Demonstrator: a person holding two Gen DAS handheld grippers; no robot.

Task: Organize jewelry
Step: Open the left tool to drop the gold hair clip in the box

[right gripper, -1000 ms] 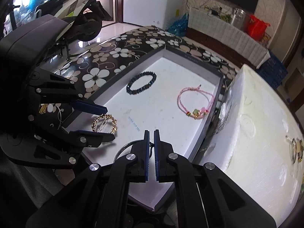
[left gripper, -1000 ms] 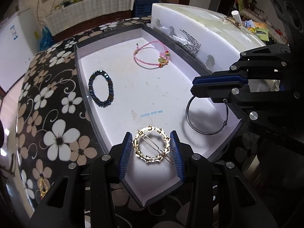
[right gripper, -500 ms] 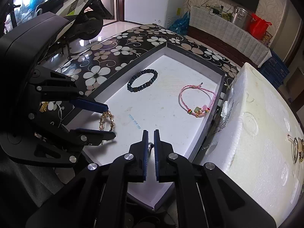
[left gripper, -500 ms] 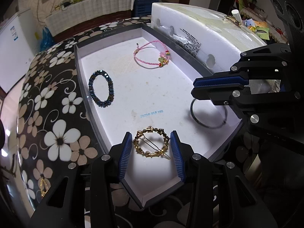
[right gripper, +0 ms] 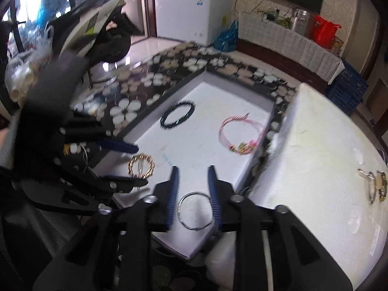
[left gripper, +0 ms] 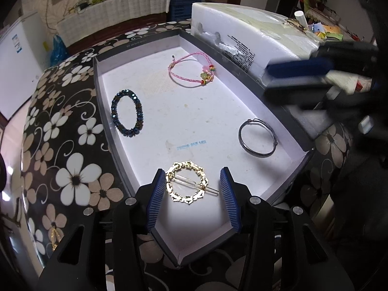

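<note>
A white-lined tray (left gripper: pixel 97 92) holds a gold ring hair clip (left gripper: pixel 186 185), a dark metal bangle (left gripper: pixel 258 137), a blue bead bracelet (left gripper: pixel 127 112) and a pink cord bracelet (left gripper: pixel 191 70). My left gripper (left gripper: pixel 192 194) straddles the gold clip, which lies flat on the tray floor. Its jaws are opening and the pads stand clear of the clip. My right gripper (right gripper: pixel 193 172) hovers above the bangle (right gripper: pixel 195 209). Its jaws are also opening, with nothing gripped between them. In the left wrist view the right gripper (left gripper: pixel 298 80) is a blur at the right.
A white foam block (right gripper: pixel 315 157) runs along the tray's right side, with some loose jewelry (right gripper: pixel 374 186) on top. The tray sits on a flower-patterned table (left gripper: pixel 72 174). A small gold piece (left gripper: pixel 54 238) lies at the table's left edge.
The right gripper let go of the bangle, opened, and rose away to the right. The bangle now lies flat. The left jaws widened and the gold clip settled flat on the tray.
</note>
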